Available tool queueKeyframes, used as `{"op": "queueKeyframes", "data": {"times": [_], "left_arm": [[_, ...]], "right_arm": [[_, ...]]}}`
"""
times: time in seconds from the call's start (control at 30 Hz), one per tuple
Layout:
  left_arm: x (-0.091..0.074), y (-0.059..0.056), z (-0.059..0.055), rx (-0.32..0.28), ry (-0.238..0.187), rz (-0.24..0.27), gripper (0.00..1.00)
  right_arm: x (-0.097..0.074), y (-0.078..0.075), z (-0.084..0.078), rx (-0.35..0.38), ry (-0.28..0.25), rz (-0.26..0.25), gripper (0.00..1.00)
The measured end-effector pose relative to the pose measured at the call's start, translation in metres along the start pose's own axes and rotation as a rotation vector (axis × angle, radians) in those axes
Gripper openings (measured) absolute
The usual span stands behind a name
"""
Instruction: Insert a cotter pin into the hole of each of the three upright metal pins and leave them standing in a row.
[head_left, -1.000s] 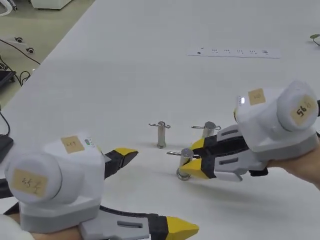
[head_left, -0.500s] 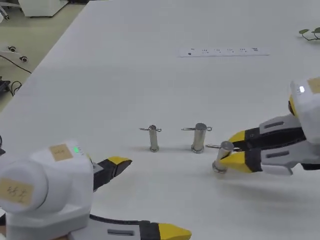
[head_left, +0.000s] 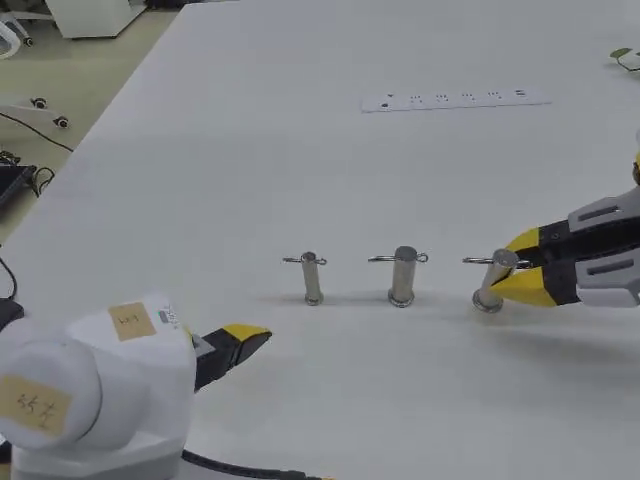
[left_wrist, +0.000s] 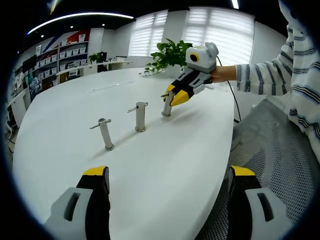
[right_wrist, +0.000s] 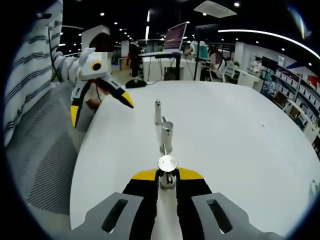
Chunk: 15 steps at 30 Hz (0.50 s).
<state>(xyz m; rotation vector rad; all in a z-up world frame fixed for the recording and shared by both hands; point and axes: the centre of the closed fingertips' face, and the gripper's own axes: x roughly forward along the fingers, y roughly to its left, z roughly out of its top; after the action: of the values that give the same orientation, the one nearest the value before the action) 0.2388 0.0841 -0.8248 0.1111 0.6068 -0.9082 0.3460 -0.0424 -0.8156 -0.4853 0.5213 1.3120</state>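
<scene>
Metal pin (head_left: 490, 283) tilting at the row's 3 o'clock end.
Your right gripper (head_left: 522, 270) is clamping its top; middle pin (head_left: 402, 278) and left pin (head_left: 312, 280) are standing at its 9 o'clock, left gripper (left_wrist: 168, 172) gaping at 7, power strip (head_left: 455, 99) lying at 12.

Three metal pins (head_left: 402, 277) in a row, cotter pins (head_left: 384, 259) inserted, rightmost tilted

Silver pins (head_left: 403, 277), white table (head_left: 300, 150) (striped sleeve (left_wrist: 262, 80))

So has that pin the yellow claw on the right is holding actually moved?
Yes. The held pin, in the right gripper, has gone from in front of the middle pin to its right, lining up with the left pin.
</scene>
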Motion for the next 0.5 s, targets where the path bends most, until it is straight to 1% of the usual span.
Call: {"op": "queueKeyframes", "data": {"times": [0.03, 0.1, 0.13, 0.2, 0.27, 0.43, 0.5], "left_arm": [[-0.001, 0.001, 0.0, 0.014, 0.003, 0.009, 0.99], [-0.003, 0.0, 0.003, 0.007, -0.002, 0.009, 0.99], [-0.004, 0.0, 0.007, 0.001, -0.017, 0.012, 0.99], [-0.005, 0.0, 0.01, -0.01, -0.029, 0.015, 0.99], [-0.006, 0.001, 0.011, -0.008, -0.032, 0.022, 0.99], [-0.006, 0.002, 0.008, -0.012, -0.019, 0.031, 0.99], [-0.006, 0.003, 0.006, -0.009, -0.021, 0.037, 0.99]], "right_arm": [[0.0, -0.001, -0.001, -0.001, 0.003, 0.001, 0.13], [0.001, -0.004, -0.004, -0.002, 0.004, 0.0, 0.13], [0.001, -0.006, -0.005, 0.003, 0.006, 0.001, 0.13], [0.001, -0.008, -0.008, 0.004, 0.009, 0.003, 0.13], [0.002, -0.009, -0.011, 0.009, 0.014, 0.007, 0.13], [0.004, -0.01, -0.014, 0.007, 0.013, 0.014, 0.13], [0.005, -0.011, -0.015, 0.008, 0.013, 0.015, 0.13]]}}
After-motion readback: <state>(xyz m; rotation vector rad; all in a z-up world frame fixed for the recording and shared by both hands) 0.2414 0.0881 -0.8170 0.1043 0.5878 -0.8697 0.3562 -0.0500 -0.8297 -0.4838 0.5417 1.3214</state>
